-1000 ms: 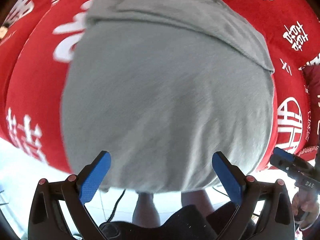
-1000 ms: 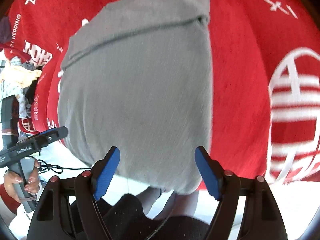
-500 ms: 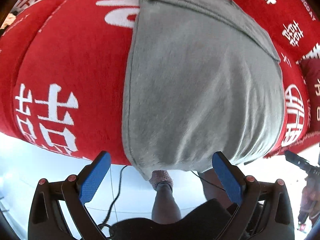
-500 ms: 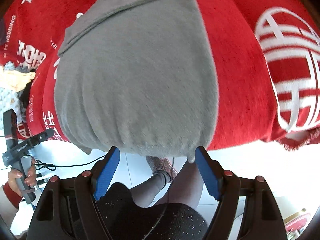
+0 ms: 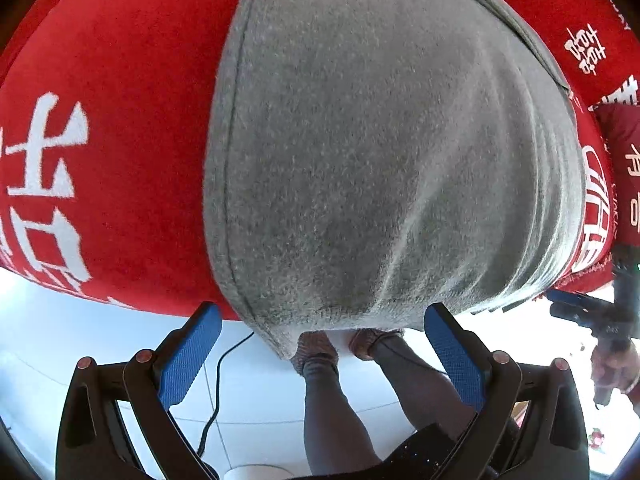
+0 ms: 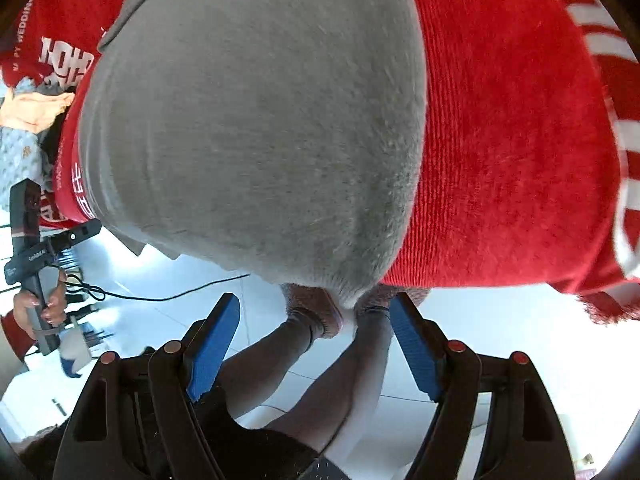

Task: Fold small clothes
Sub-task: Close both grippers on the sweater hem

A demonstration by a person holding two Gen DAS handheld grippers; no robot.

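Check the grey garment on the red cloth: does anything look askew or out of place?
The grey garment does not lie fully on the red cloth: its near edge hangs over the table's edge, above the person's feet. Both grippers, left and right, are open near that edge. Nothing looks damaged.

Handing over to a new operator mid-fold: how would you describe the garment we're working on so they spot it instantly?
Start at the red cloth with white characters that covers the table. On it, at the near edge, lies the grey garment, its lower corners hanging over the edge. It is the only plain grey, print-free fabric; the pile of other clothes at the far left is yellow and patterned.
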